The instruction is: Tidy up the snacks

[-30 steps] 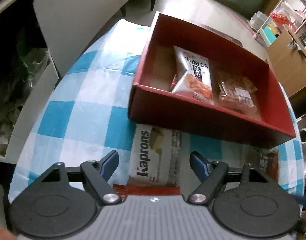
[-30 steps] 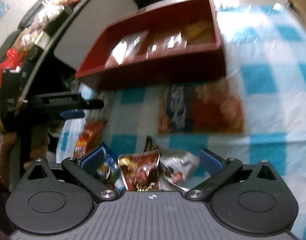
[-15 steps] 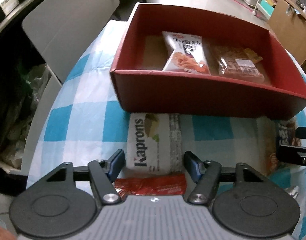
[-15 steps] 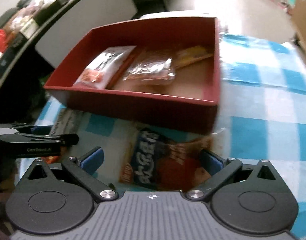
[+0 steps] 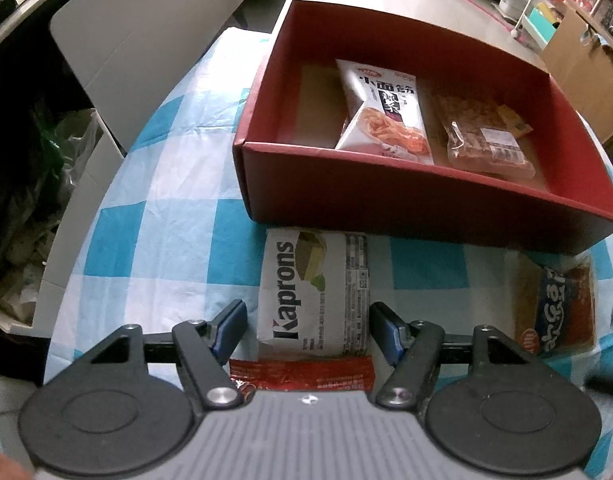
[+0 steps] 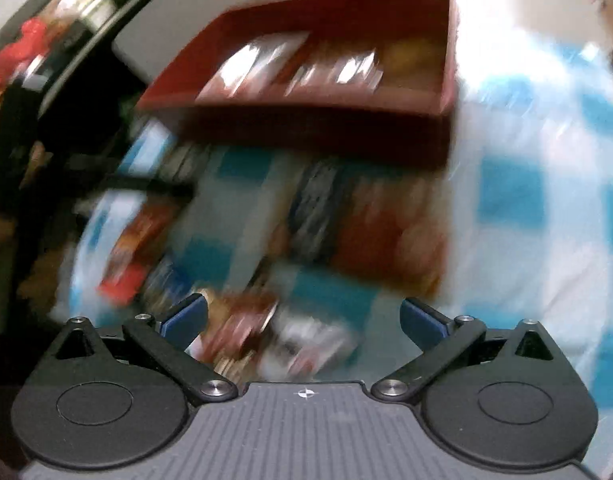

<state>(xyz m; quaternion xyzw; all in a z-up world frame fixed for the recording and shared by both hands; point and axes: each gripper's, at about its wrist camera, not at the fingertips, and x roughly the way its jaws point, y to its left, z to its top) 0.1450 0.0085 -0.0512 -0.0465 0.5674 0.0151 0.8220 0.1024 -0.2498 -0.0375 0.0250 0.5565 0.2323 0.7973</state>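
Kaprons packet (image 5: 314, 292), lying flat on the checked cloth (image 5: 154, 216) just before the red box (image 5: 406, 204), is being straddled by the left gripper (image 5: 306, 330), whose jaws have just been closing but are not yet pressing it. Both sides are best pinched evenly, clear of the red wrapper (image 5: 302, 374) beneath. The right gripper (image 6: 302, 320) is being held agape and empty.

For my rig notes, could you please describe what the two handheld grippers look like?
Both look alike: the left gripper and right gripper each have a ribbed grey body with a small cross mark, two round black discs, black link arms with silver pivots, and dark blue fingertips. No cables show.
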